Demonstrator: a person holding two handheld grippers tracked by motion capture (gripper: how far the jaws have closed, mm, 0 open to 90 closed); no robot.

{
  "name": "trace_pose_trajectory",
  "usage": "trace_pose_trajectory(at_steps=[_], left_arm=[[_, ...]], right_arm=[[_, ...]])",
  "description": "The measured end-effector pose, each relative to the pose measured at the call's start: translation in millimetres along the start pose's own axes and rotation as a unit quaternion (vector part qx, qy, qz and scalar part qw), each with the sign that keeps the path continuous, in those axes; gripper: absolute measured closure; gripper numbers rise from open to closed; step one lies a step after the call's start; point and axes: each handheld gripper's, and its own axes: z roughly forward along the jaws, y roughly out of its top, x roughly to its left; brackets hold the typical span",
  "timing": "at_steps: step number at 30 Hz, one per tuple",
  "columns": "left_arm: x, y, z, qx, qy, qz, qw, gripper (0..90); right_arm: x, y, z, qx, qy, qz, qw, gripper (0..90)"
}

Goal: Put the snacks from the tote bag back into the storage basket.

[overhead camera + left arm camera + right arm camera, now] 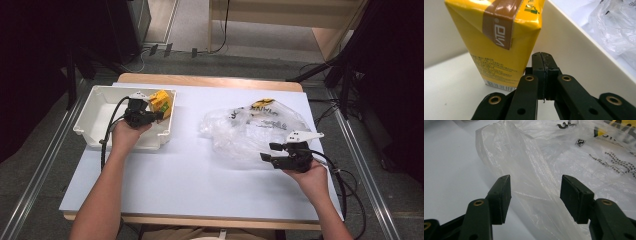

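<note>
A yellow drink carton [161, 102] [499, 37] with a brown band stands upright in the right end of a white bin [95, 112]. My left gripper [159, 116] [542, 56] is inside the bin, low beside the carton. Its jaws are shut with nothing between them. A crumpled clear plastic bag [255, 125] [574, 157] with black and yellow print lies on the table right of centre. My right gripper [267, 151] [535, 192] stands open at the bag's near edge. A fold of the bag runs between its pads, which do not press on it.
The bin's right wall [574, 55] rises just beside my left gripper, with the bag [614, 30] beyond it. The pale table top [185, 175] stretches between the bin and the bag. Cables trail from both grippers toward the table's near edge.
</note>
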Motion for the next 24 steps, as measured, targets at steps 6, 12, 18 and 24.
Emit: trace_pose_trajectory(at_steps=[6,12,18,24], left_arm=[[4.1,-0.1,1.3,0.000,0.010,-0.016,0.9998,90.0],[9.4,-1.1,1.0,-0.004,0.013,-0.024,0.9996,90.0],[15.2,-0.9,0.7,-0.005,0.020,-0.036,0.9991,90.0],[22.9,-3.1,-1.1,0.000,0.031,-0.050,0.9983,90.0]], right_arm=[[0.0,-0.1,0.3,0.001,0.000,0.002,1.0000,43.2],[0.1,0.0,-0.2,0.001,0.000,0.001,1.0000,43.3],[0.7,0.0,0.3,0.002,0.002,0.002,1.0000,43.3],[0.5,0.0,0.2,0.001,0.002,0.003,1.0000,43.3]])
